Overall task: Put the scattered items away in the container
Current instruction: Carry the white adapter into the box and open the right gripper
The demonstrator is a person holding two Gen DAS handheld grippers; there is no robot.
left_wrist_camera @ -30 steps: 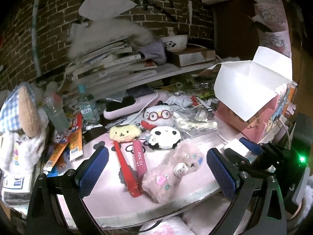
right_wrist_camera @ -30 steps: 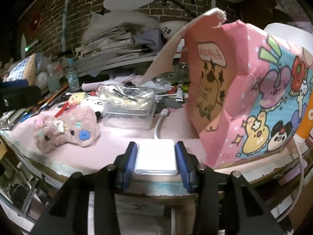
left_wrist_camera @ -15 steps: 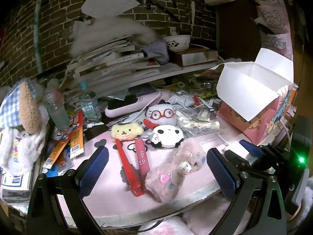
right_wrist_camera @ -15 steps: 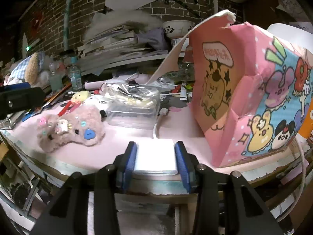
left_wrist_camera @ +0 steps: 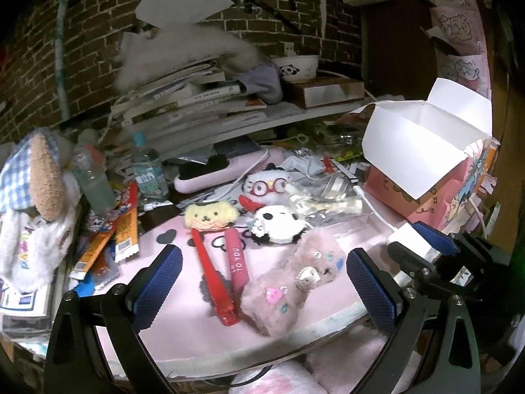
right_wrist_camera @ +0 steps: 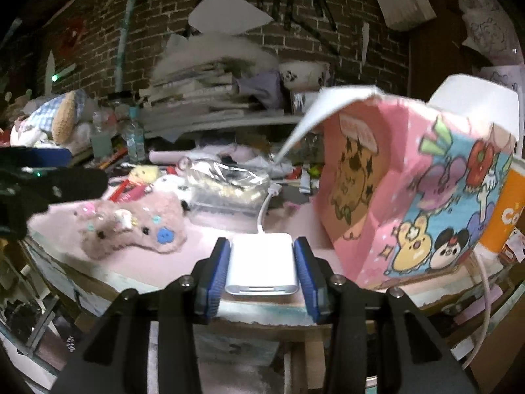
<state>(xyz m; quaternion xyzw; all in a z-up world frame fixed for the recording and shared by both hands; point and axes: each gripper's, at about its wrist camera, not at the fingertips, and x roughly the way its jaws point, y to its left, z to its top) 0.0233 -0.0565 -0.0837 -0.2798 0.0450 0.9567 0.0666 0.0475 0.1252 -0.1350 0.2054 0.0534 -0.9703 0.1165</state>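
right gripper (right_wrist_camera: 262, 264) lifted the white adapter (right_wrist_camera: 261, 264) up off the worktop (right_wrist_camera: 210, 243), closer to the pink box (right_wrist_camera: 410, 197) now.

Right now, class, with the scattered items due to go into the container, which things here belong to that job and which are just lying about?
Belong to the job:
right hand-held gripper, shut on the white adapter
left hand-held gripper, open
pink cartoon box, flaps open
fluffy pink clip
red clip
panda plush

Just lying about:
stacked books
water bottle
panda bowl
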